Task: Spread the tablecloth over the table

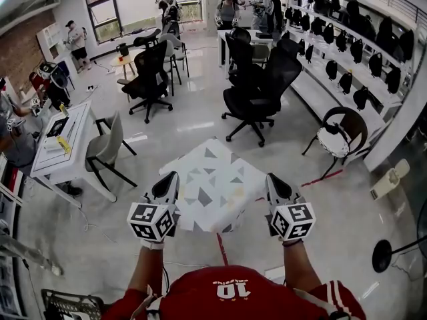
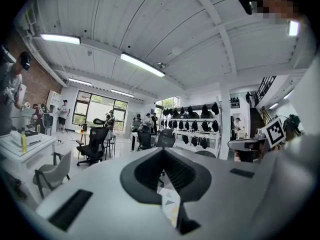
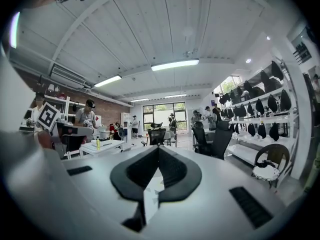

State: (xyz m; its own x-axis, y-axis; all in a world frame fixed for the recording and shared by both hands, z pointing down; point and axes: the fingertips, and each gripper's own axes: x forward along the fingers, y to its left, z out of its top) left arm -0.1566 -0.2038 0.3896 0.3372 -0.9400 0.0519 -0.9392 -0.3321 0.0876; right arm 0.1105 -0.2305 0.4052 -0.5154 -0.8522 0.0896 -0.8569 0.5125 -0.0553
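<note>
The tablecloth (image 1: 217,185), white with grey triangles, lies stretched out flat in front of me in the head view. Whatever is under it is hidden. My left gripper (image 1: 171,179) is shut on its near left edge. My right gripper (image 1: 273,180) is shut on its near right edge. In the left gripper view a strip of the patterned cloth (image 2: 169,204) shows between the jaws of the left gripper (image 2: 163,151), which meet at the tip. The right gripper view shows the same: white cloth (image 3: 150,196) pinched in the right gripper (image 3: 159,149). Both grippers point level.
Black office chairs (image 1: 257,92) stand beyond the cloth. A white desk (image 1: 63,145) with a grey chair (image 1: 107,149) is at the left. A round-backed chair (image 1: 340,135) and shelves of black bags (image 1: 353,52) are at the right. Several people stand at the back.
</note>
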